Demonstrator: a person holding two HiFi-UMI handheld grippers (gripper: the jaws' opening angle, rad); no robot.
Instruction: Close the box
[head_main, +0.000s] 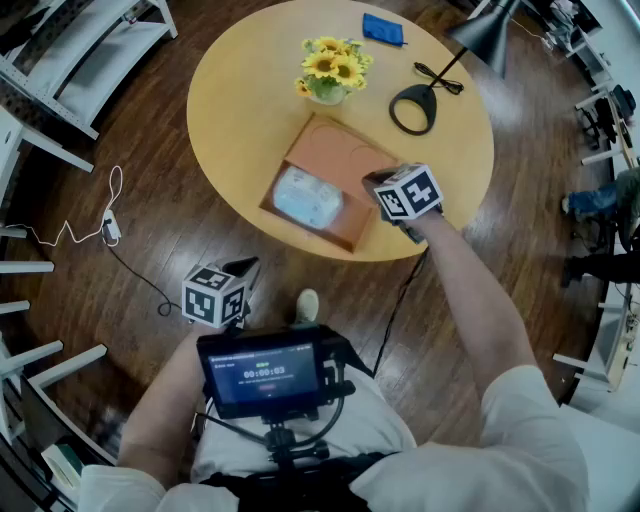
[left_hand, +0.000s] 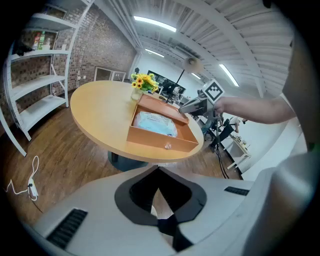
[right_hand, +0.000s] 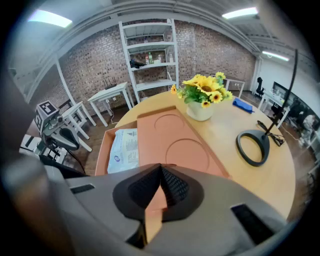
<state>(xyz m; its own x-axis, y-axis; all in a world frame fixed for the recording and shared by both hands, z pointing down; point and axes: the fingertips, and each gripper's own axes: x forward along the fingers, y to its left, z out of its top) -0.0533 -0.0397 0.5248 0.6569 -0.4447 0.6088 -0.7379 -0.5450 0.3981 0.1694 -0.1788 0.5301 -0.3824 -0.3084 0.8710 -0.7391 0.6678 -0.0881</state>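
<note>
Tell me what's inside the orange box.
A pale blue-white packet lies in the uncovered part of the box. The lid covers the rest, so anything beneath it is hidden.

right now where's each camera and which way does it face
Head view: on the person's head, looking down at the table; arms and a screen show.
Left gripper view: on the left gripper, off the table, facing the box; its shut jaws show.
Right gripper view: on the right gripper, gripping the lid, facing flowers.
Shared: both gripper views show the box.
</note>
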